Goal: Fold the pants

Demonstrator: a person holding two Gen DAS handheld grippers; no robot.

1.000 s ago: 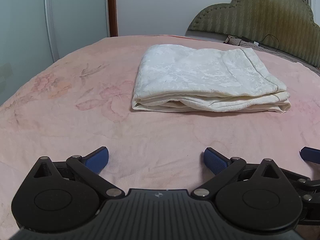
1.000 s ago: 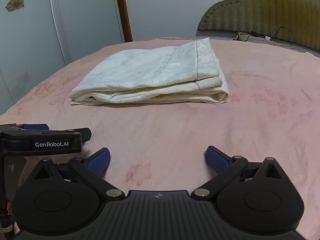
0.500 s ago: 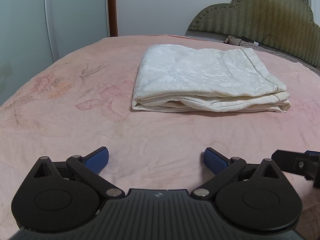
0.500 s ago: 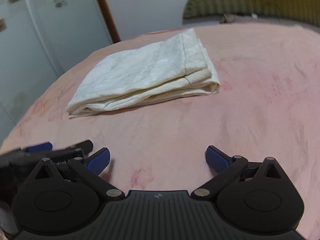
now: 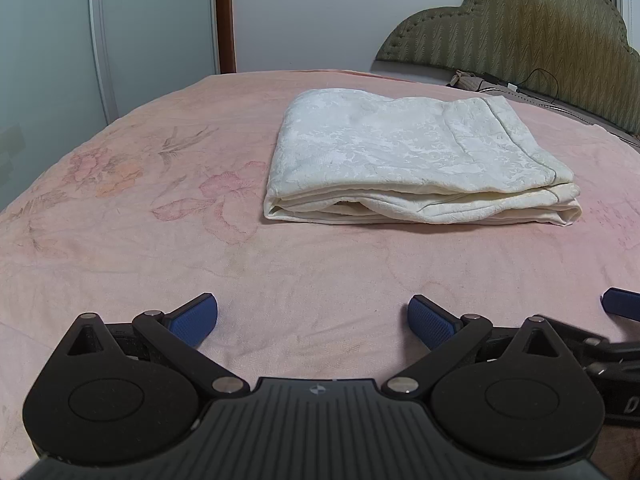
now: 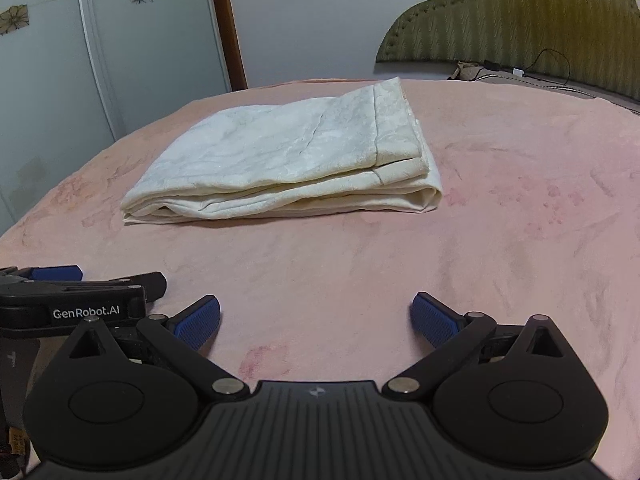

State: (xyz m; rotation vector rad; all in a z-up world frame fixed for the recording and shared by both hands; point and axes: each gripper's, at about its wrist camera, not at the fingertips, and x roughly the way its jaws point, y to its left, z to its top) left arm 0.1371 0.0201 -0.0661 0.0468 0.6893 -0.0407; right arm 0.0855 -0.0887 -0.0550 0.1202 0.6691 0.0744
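Here, cream pants lie folded on a pink floral bedspread, both grippers empty.

The bedspread covers the bed up to the olive headboard; the folded pants lie in a layered rectangle toward its far middle. Near the bed's front edge, well apart from the pants, the left gripper and right gripper hover side by side, blue pads spread wide.

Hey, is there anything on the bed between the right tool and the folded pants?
Nothing visible. Only bare pink bedspread lies between the open right tool and the folded pants. The left tool sits off to the side.
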